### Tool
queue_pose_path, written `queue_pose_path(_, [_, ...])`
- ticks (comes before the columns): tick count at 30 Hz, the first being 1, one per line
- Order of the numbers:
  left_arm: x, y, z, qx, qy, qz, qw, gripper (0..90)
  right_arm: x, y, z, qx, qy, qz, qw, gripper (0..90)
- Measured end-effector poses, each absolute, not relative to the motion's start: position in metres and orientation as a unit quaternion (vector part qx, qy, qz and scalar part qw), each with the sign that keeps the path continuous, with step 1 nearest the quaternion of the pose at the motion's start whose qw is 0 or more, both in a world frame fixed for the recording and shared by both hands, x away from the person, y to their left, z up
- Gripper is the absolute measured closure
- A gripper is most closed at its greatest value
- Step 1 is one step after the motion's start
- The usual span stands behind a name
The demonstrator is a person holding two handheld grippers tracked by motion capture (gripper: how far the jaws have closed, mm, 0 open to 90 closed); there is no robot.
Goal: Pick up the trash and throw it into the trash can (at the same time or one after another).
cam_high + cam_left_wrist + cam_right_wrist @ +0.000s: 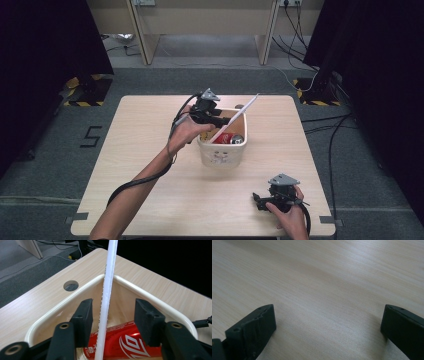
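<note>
A cream plastic tub (222, 152) stands near the middle of the wooden table (145, 150). Inside it lies a red soda can (231, 139) on its side. A long white stick (241, 115) leans out of the tub over its far right corner. My left gripper (214, 118) hovers over the tub's near-left rim. In the left gripper view the gripper (113, 306) is open; the white stick (108, 287) rises between the jaws, close to the left one, with no pad pressing on it, above the can (127, 343). My right gripper (261, 200) is open over bare wood (328, 315).
A round cable hole (71, 285) sits in the tabletop beyond the tub rim (62, 307). Grey floor with cables (330, 125) surrounds the table. A desk frame (145, 35) stands at the back, with black curtains on both sides.
</note>
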State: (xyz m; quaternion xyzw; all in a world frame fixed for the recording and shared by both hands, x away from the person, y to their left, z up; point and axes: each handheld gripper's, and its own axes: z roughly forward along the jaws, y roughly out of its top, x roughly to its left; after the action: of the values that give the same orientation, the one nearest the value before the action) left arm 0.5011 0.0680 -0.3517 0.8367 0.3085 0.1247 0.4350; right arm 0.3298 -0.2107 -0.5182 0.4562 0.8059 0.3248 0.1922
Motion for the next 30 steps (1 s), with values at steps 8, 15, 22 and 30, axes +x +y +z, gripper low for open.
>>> queue_pose_path(8, [0.493, 0.071, -0.349, 0.835, 0.317, 0.117, 0.434, 30.3, 0.330, -0.211, -0.518, 0.456, 0.806, 0.325, 0.192, 0.2])
queue_pose_path(15, [0.481, 0.085, -0.353, 0.835, 0.320, 0.113, 0.433, 25.5, 0.330, -0.211, -0.518, 0.456, 0.806, 0.325, 0.192, 0.2])
queue_pose_path(22, [0.475, 0.100, -0.356, 0.829, 0.328, 0.116, 0.439, 20.1, 0.330, -0.211, -0.518, 0.457, 0.806, 0.325, 0.191, 0.2])
queue_pose_path(30, [0.466, 0.119, -0.360, 0.814, 0.341, 0.119, 0.456, 19.5, 0.330, -0.211, -0.518, 0.457, 0.806, 0.325, 0.191, 0.2])
